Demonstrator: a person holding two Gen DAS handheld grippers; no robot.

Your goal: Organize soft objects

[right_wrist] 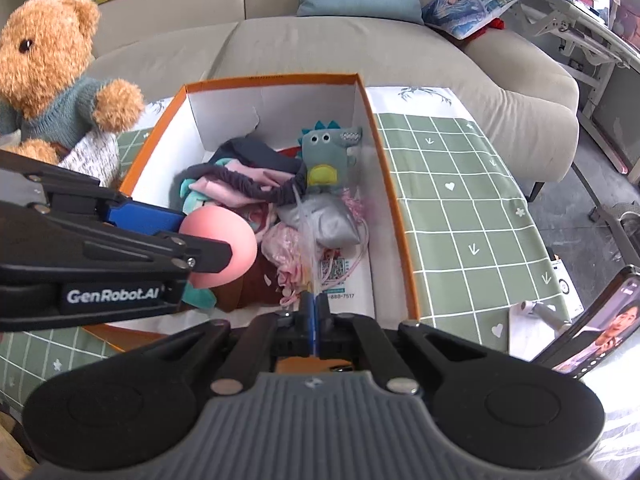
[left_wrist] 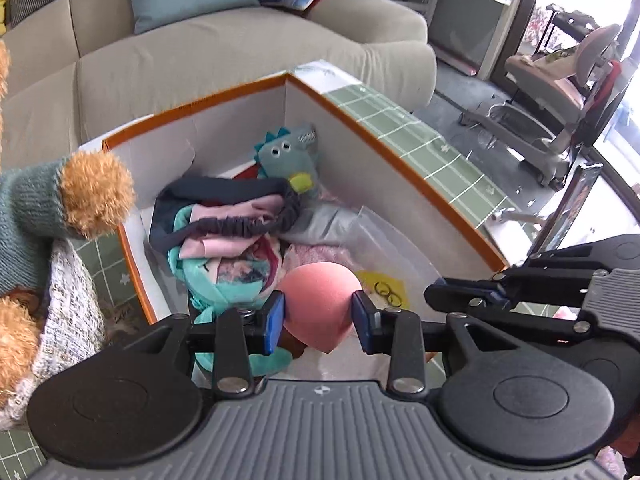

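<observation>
With my left gripper [left_wrist: 318, 316] fingers part-open and clamped on the pink sponge [left_wrist: 320, 304] over the orange-rimmed box [right_wrist: 400, 208], right gripper [right_wrist: 314, 312] fingers fully closed on a clear bag [right_wrist: 308, 240], I judge release into the box comes next.

Open-topped box [right_wrist: 396, 200] with orange-edged walls, entered only from above. Inside, crowded: heap of folded clothes [right_wrist: 244, 184] at left, dinosaur plush [right_wrist: 324, 160] upright against far right wall, grey pouch [right_wrist: 328, 220] and pink bundle [right_wrist: 280, 248] in middle. Bare floor only at near right corner, by a printed card [right_wrist: 340, 276]. Left gripper [left_wrist: 318, 316] with pink sponge [left_wrist: 320, 300] hanging over near left part, blocking entry there. Teddy bear [right_wrist: 48, 80] close beside left wall. Phone [right_wrist: 592, 328] propped at right on desk [right_wrist: 460, 184]; checked cloth between box and phone clear.
</observation>
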